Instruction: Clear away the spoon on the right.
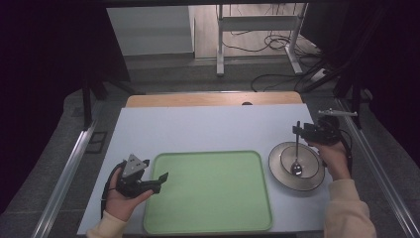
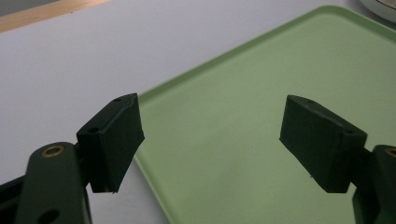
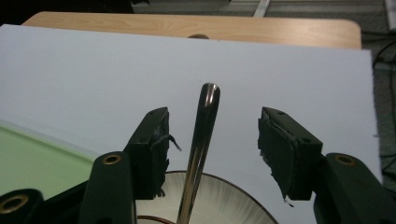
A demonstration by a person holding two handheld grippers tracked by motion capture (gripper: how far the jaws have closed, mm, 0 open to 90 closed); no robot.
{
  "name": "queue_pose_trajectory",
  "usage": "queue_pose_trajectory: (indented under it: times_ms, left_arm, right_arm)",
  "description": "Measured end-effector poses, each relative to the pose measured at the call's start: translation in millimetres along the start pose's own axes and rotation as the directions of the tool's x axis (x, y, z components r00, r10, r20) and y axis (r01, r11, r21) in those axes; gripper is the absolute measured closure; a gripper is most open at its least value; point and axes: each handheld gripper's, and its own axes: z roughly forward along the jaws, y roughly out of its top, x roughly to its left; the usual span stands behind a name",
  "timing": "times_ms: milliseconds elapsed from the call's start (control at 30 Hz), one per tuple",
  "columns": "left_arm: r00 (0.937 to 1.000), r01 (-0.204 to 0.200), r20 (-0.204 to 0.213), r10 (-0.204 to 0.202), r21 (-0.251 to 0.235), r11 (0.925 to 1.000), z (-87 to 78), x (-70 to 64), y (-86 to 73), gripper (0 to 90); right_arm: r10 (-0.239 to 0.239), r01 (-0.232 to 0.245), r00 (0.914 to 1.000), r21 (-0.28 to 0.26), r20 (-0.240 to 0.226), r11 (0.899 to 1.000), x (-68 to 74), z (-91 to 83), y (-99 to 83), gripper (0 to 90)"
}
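A metal spoon [image 1: 296, 148] has its scoop in a small bowl [image 1: 309, 161] that sits on a round plate [image 1: 277, 171] at the table's right. Its handle [image 3: 201, 135] rises between the two jaws of my right gripper [image 3: 212, 149], which stands open with a gap on each side of the handle. In the high view the right gripper [image 1: 298, 130] is just behind the plate. My left gripper [image 1: 156, 171] rests open at the left edge of a green tray [image 1: 208, 193], its jaws straddling the tray's rim [image 2: 243, 93] with nothing between them.
The white table top [image 1: 198, 129] lies bare behind the tray, with a wooden strip [image 1: 213, 99] along its far edge. Metal rails [image 1: 64, 173] run along both sides of the table. The plate's edge [image 2: 380, 7] shows beyond the tray's far corner.
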Motion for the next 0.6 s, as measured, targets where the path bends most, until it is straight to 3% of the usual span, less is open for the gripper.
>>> queue_pose_trajectory:
  times_ms: [300,467,600]
  left_arm:
    - [0.9999,-0.016,-0.003,0.016,-0.004,0.9999,-2.2,-2.6,0.9,20.5]
    - [0.9999,-0.011,-0.004,0.011,-0.003,0.9999,-1.8,-0.5,0.3,20.5]
    - [0.9999,-0.013,-0.004,0.013,-0.001,0.9999,-1.6,-1.1,0.2,20.5]
  right_arm:
    - [0.028,-0.027,0.9990,0.041,-0.035,0.999,0.0,11.5,-3.3,58.6]
    - [0.066,-0.062,0.9955,0.054,-0.068,0.997,-6.0,16.0,-5.0,71.1]
    - [0.095,-0.091,0.9918,0.048,-0.086,0.995,-9.3,15.8,-6.4,76.0]
